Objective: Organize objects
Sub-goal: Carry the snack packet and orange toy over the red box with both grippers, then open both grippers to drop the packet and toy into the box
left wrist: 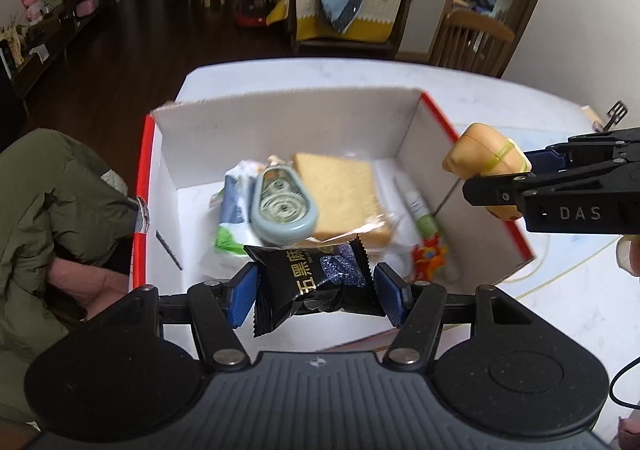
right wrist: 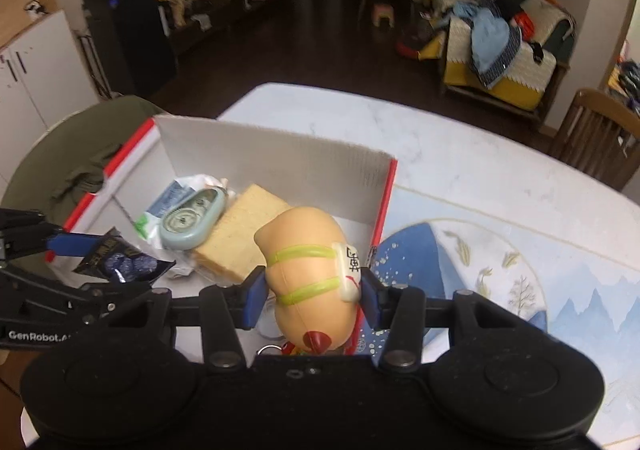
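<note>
Both grippers hang over the open box [left wrist: 280,126], white inside with red edges, standing on the white table [right wrist: 460,154].

Left gripper [left wrist: 316,290]: blue pads pinch a black snack packet [left wrist: 308,282] by its two short ends. The packet's long axis runs across, pad to pad. It hangs above the near part of the box.

Right gripper [right wrist: 312,286]: pads clamp a tan squishy toy [right wrist: 308,262] banded with green cords. The toy's long axis points forward, away from the camera, its rounded end out over the box floor. In the left view this toy sits at the box's right wall, about over the red rim.

Already in the box: a slice of bread in wrap [left wrist: 340,194], a pale blue tape dispenser [left wrist: 284,206] lying on top of a green-and-white pouch [left wrist: 232,210], a small tube [left wrist: 418,206] and a red-orange trinket [left wrist: 430,258] along the right side.

Key relation: free floor lies straight below and just ahead of the left gripper, at the near wall. The left load looks clear to drop. My reading is that the right load needs to come further inward first, off the rim line, towards the gap beside the bread.
</note>
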Tool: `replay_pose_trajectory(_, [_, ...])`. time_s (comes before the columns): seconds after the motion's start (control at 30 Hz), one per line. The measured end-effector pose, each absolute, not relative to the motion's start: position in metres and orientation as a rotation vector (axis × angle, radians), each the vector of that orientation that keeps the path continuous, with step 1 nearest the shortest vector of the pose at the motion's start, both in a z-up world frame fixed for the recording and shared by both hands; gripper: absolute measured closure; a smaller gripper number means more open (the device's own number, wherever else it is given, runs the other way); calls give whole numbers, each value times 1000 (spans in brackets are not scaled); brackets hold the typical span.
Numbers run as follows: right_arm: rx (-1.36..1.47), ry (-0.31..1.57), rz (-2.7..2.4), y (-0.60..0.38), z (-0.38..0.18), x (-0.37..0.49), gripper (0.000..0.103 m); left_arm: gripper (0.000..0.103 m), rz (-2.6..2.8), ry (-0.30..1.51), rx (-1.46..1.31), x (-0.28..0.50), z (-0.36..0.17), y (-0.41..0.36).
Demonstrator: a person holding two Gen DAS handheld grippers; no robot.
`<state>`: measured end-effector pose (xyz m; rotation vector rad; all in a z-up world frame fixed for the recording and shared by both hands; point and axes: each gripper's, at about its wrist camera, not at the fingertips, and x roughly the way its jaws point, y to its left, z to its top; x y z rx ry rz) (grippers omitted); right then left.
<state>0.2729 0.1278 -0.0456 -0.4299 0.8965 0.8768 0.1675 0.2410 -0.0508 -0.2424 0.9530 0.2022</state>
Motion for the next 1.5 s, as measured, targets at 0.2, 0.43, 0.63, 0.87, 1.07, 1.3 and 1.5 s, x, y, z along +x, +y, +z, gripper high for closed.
replay_pose_trajectory(0.2, [-500,896,859,142,-65,265,56,41,194,1030,-242,182,-70,250])
replay_pose_trajectory(0.43, [-550,911,848,149,-78,259,55,40,184,1096,-260,197,-86,257])
replay_pose_trajectory(0.63, [-591,904,868,152,-85,252,51,40,182,1140,-253,202,-94,257])
replay_pose_trajectory(0.87, [-587,879,908,147,-79,247,41,37,174,1151,-274,198,-99,258])
replay_pose_trajectory(1.07, [-547,872,953,136,-68,246,40,28,178,1114,-263,189,-92,254])
replay_pose_trajectory(1.3, [-510,850,990,123,-53,241,39,27,199,1016,-263,175,-71,249])
replay_pose_trajectory(1.5, [-461,812,1027,109,-35,235,31,27,219,879,-277,156,-46,246])
